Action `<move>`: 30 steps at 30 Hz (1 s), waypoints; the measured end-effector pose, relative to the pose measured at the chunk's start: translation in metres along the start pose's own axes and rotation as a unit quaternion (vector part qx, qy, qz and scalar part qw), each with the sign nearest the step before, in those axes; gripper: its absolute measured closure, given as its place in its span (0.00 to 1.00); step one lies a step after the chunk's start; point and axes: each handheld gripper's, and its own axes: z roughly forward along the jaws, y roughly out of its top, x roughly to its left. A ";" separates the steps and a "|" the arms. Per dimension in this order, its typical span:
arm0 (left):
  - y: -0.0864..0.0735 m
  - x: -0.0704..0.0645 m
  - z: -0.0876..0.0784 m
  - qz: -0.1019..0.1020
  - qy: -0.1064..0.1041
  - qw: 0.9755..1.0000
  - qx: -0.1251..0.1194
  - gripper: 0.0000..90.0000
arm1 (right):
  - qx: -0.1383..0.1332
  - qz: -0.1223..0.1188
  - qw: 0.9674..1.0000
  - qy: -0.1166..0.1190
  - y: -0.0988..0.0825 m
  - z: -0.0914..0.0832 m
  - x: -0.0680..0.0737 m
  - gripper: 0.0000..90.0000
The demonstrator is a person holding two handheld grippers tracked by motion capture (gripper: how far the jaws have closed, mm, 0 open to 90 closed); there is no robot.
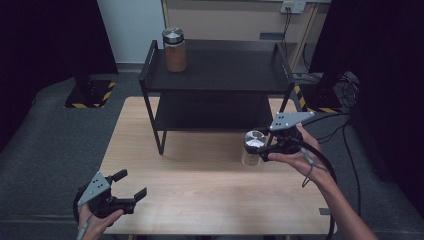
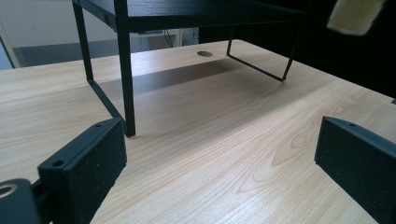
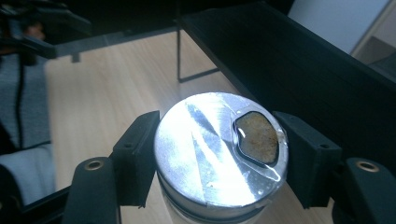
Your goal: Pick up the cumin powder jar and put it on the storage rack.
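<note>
Pale wooden tabletop (image 1: 200, 190) carries a shelf (image 1: 220, 65) already holding one jar (image 1: 174, 49); right tool (image 1: 263, 150) clamps the second jar (image 1: 251, 148) just short of it, not yet shelved, while left tool (image 1: 131, 186) gapes idle.

Brown-filled jar (image 1: 174, 50) atop black shelf (image 1: 220, 70) — wooden table (image 1: 200, 195)
</note>
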 end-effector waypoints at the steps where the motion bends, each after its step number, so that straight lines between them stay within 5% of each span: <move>1: 0.000 0.000 0.000 0.000 0.000 1.000 0.001 0.01 | -0.002 0.002 1.000 0.007 0.004 -0.002 -0.002 0.39; 10: 0.000 0.000 0.000 0.000 -0.001 1.000 0.001 0.01 | 0.004 -0.006 0.998 0.058 0.049 -0.017 -0.023 0.39; 17: 0.000 0.000 0.000 -0.001 -0.001 1.000 0.000 0.01 | 0.012 -0.006 0.997 0.073 0.081 -0.024 -0.034 0.39; 30: 0.000 0.001 0.000 0.000 -0.002 1.000 0.001 0.01 | 0.002 0.004 0.999 0.049 0.127 -0.046 -0.048 0.39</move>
